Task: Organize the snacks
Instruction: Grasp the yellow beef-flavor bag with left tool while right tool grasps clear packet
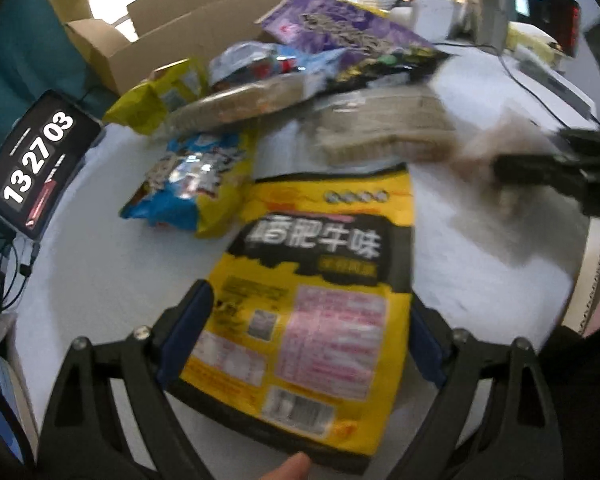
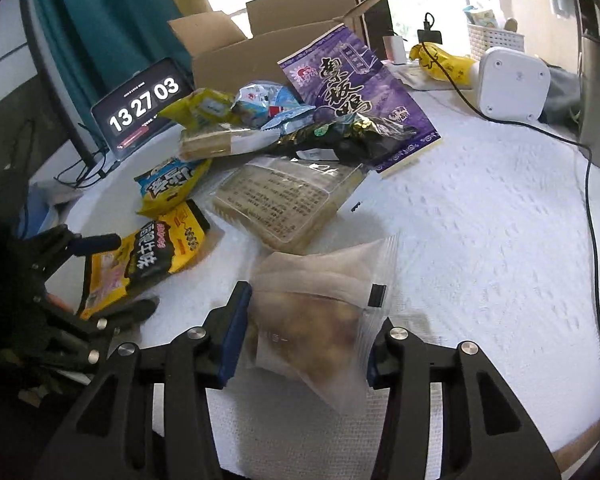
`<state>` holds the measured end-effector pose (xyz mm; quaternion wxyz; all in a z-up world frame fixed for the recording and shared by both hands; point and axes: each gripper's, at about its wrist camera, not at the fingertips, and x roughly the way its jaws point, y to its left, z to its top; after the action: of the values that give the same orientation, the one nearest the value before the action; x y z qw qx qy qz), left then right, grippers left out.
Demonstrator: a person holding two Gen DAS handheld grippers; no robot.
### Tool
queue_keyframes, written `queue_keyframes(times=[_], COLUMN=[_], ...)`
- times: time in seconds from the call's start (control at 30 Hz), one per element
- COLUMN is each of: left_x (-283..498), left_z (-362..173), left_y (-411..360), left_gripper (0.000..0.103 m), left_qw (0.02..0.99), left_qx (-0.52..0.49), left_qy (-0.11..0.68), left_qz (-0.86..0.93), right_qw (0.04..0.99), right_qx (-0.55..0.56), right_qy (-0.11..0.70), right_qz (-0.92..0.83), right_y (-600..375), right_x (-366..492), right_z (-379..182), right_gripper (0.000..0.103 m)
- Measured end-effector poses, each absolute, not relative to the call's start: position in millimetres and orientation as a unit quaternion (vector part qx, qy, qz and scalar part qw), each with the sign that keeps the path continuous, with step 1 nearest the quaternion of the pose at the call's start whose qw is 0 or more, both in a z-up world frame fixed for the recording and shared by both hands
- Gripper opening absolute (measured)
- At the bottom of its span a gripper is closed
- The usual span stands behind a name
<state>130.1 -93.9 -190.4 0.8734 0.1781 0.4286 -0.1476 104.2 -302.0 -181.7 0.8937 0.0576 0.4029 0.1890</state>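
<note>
Right wrist view: white textured tabletop [image 2: 480,220] is bearing heaped snacks before a cardboard box [image 2: 260,52]; right gripper [image 2: 304,344] is clamping a clear pouch [image 2: 320,304], left gripper [image 1: 300,344] is gripping the yellow packet [image 1: 320,280]

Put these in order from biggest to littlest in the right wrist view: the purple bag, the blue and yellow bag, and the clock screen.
1. Purple snack bag, clearly the largest.
2. Clock screen and blue and yellow snack bag: these look about alike, so I won't rank them. The bag lies nearer the camera, which may flatter its size.
</note>
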Motion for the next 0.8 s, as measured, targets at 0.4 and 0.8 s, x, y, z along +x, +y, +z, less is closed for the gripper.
queue_keyframes(times=[0.4, 0.8], left_x=[151, 139], left_z=[-187, -130], left_y=[-70, -49], left_gripper=[0.035, 0.028], left_qw=[0.876, 0.899], left_qx=[0.149, 0.062], left_qy=[0.424, 0.381], left_qz=[-0.174, -0.208], right_qw=[0.9, 0.922], right_qx=[0.043, 0.023], right_qy=[0.387, 0.336], right_qz=[0.194, 0.189], right_y=[-303, -299], right_x=[101, 111], right_z=[-165, -105], right_gripper=[0.046, 0.045])
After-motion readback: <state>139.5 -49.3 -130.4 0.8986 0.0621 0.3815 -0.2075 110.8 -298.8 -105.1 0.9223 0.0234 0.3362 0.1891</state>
